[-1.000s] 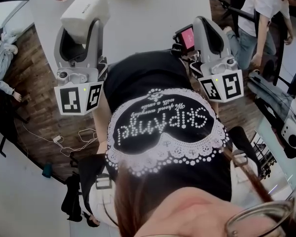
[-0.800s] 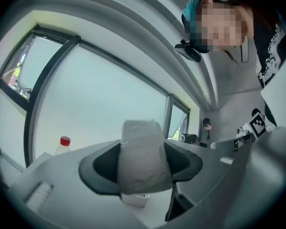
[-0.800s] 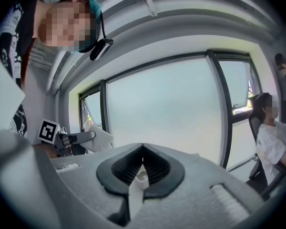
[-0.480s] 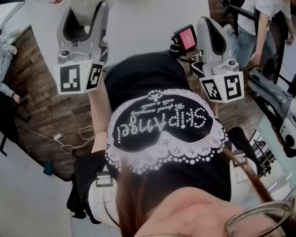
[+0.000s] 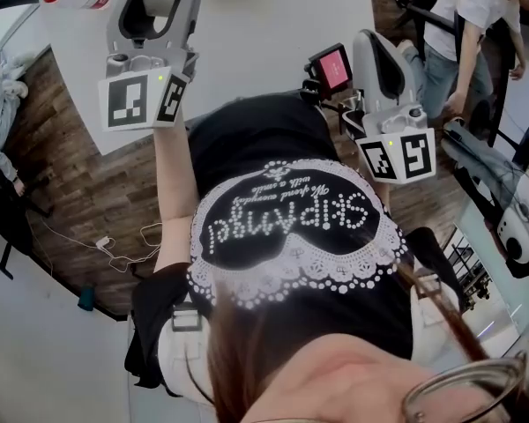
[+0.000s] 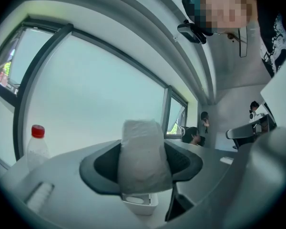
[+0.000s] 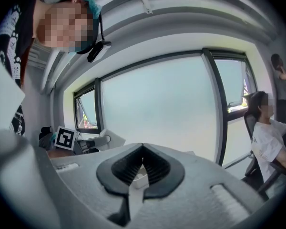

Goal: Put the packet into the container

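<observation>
Over the white table (image 5: 273, 25), our left tool (image 6: 141, 171) is clenched on the white packet (image 6: 141, 140), which stands upright between the dark pads and blocks much of the view ahead. Just under the packet's lower edge we see part of the white container (image 6: 140, 203) resting on the table. The packet is therefore held in the air, near the container but not yet inside it. Our right tool (image 7: 142, 162) carries nothing, its jaws closed tip to tip, and hangs back near our body.

We judge the carry is nearly over. To finish well, we should bring the packet's lower end squarely above the opening, lower it between the walls, and only then let go. The container looks small beside the packet, so alignment matters. The red-capped bottle (image 6: 36, 149) stands well apart at the left.

Compared with a second ago, the left tool has travelled away from our body and further over the table, taking the packet almost out of the head view's top edge. The right tool has hardly shifted.
</observation>
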### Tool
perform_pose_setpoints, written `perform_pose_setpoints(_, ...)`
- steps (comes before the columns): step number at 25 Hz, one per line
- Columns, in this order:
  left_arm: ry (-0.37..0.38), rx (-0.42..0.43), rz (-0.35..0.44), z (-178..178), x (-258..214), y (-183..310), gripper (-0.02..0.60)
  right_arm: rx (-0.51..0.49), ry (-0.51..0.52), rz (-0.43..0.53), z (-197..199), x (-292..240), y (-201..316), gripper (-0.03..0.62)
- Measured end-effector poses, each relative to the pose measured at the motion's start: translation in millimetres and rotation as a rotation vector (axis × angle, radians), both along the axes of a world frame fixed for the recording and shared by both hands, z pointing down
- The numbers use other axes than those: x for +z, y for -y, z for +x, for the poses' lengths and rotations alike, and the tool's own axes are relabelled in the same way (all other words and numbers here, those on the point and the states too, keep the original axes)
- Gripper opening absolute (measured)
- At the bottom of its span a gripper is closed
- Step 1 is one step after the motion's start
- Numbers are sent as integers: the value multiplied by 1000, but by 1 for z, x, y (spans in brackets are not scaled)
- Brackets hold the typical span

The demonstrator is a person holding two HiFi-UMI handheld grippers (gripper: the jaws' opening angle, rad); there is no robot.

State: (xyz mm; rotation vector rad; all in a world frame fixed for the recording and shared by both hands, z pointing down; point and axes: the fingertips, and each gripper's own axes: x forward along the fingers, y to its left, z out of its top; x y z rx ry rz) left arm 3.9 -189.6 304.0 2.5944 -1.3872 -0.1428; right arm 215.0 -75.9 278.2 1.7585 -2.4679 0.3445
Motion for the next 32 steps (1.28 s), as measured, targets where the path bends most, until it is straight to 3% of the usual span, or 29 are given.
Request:
perform_pose_setpoints(9,45,20,-53,18,38,33,265,12,9,-13,5,6,3,3)
perform_pose_setpoints(24,232,113,-208,69,142,79,265,22,23,-30,10,12,4,3)
perform_pose_setpoints(32,292,87,-249,66,158,83,280,23,29,-35,10,13,4,3)
